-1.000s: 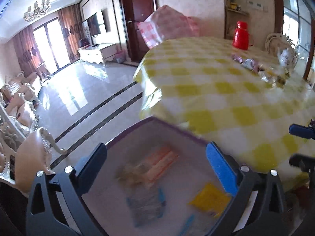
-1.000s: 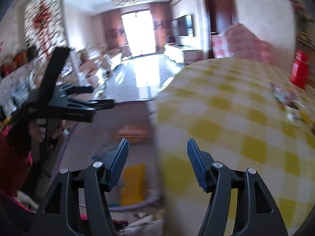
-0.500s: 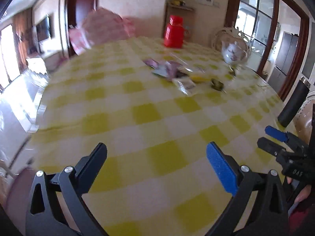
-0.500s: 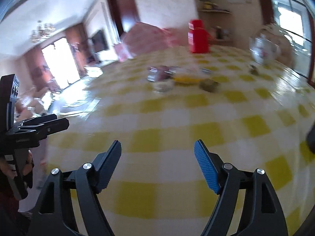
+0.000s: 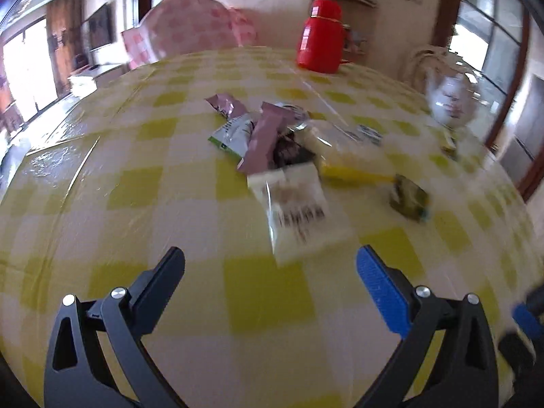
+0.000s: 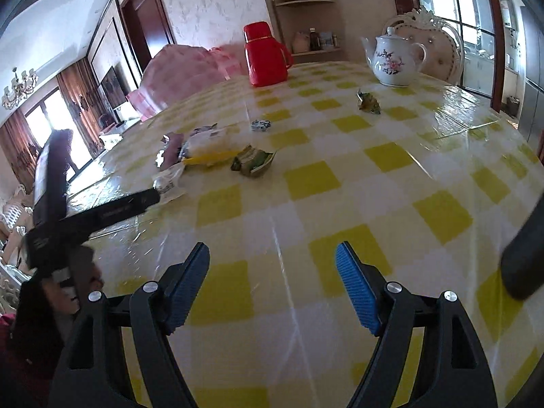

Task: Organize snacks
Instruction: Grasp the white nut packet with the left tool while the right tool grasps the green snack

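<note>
On the checked worktop (image 5: 119, 187) a pile of snacks (image 5: 282, 149) lies ahead of the left hand-held gripper (image 5: 270, 265); the right hand-held gripper (image 6: 272, 265) is alongside. Both gape empty. Judging by this, it's the reach: next, close on the white packet (image 5: 295, 210)

A home dining room: checked table (image 6: 374, 183), teapot (image 6: 394, 63), chandelier (image 6: 17, 85)
</note>
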Motion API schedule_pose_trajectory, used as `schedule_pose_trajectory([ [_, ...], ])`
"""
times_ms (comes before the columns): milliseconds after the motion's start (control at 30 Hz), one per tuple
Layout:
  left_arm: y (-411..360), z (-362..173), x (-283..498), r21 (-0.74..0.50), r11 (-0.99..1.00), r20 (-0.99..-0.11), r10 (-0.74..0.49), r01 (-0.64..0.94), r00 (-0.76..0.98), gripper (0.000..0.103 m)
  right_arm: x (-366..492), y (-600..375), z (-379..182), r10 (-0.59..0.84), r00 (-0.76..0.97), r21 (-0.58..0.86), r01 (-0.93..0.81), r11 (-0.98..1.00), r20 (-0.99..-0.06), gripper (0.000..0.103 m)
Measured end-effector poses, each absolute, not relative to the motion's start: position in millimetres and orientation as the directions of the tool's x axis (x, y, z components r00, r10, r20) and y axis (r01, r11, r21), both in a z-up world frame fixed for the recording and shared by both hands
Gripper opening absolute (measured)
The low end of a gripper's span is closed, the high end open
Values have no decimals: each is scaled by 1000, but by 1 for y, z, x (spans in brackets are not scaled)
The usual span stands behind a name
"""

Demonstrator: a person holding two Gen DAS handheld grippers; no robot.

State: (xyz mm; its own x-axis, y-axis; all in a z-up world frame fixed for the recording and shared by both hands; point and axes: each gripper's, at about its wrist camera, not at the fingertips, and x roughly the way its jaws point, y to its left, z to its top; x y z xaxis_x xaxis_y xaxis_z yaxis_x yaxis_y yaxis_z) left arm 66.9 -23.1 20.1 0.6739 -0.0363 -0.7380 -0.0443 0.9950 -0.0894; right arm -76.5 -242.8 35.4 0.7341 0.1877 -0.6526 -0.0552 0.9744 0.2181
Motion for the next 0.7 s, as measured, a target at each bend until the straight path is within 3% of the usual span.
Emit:
schedule_pose_trajectory([
  [167,-17,18,104,-158,978,-749,-28,-137,662,101,-51,-247,29,183,722,224,-39,974,-668,75],
  [333,-28,9,127,-91,991,-804,-14,-99,595,100,-19,-244,25,170,707,224,-16,974,-686,75],
  [367,-31,9,127,-50,996,-801,6,-78,598,93,-13,-243,25,165,705,223,-9,975,-690,75],
  [433,-29,10,124,-18,998,-787,20,-56,616,43,5,-241,22,163,689,238,14,971,-706,76],
  [633,4,12,106,-26,999,-781,-40,32,623,42,59,-213,8,202,629,312,67,948,-751,79],
  [700,14,12,100,-22,999,-780,-49,50,624,42,69,-199,8,162,635,273,79,959,-755,80],
])
